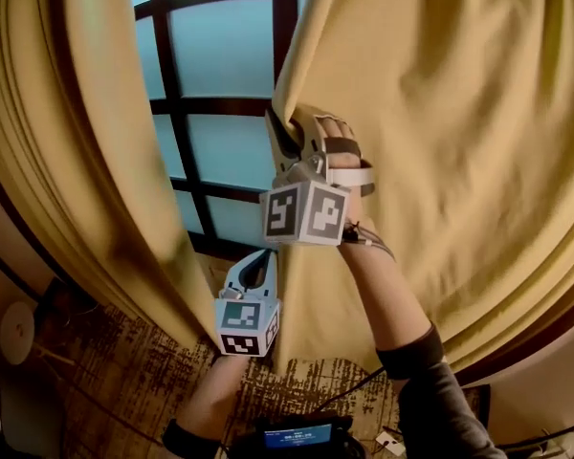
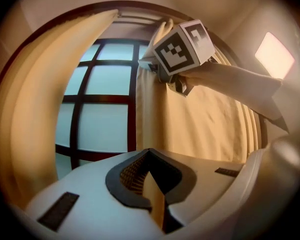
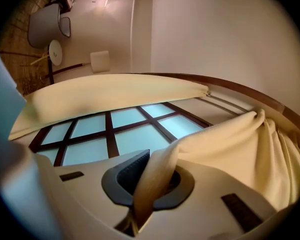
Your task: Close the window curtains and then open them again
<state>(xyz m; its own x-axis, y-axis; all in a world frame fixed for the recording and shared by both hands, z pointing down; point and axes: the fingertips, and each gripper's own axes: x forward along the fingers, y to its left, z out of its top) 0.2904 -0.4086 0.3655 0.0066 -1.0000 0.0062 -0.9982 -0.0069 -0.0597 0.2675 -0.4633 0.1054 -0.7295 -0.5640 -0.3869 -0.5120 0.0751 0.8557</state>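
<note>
1. Window (image 1: 220, 65): dark-barred panes at the upper centre of the head view, showing in the gap between two yellow curtains.
2. Left curtain (image 1: 86, 142): hangs in bunched folds down the left of the frame, reaching the patterned floor (image 1: 124, 371) at lower left.
3. Right curtain (image 1: 440, 113): fills the right half of the frame. Its free edge runs down the centre, in front of the window bars.
4. Right tongs (image 1: 285, 127): at the centre of the head view, above the left tongs and closed on the free edge of the right curtain. In the right gripper view a fold of that cloth is pinched between the pads, then rises out of the jaws and spreads to the right of the frame.
5. Left tongs (image 1: 260, 261): at lower centre, just below the right tongs' marker cube. They are fully closed, with a strip of yellow cloth (image 2: 156, 199) nipped between the pads.
6. Which curtain the strip belongs to cannot be told, but the tips lie just beside the right curtain's edge, well apart from the left curtain.
7. Left gripper view: the right tongs' marker cube sits at upper centre against the right curtain's edge, with the window at centre left.
8. Forearms: both rise from the bottom edge of the head view, one to each tool.
</note>
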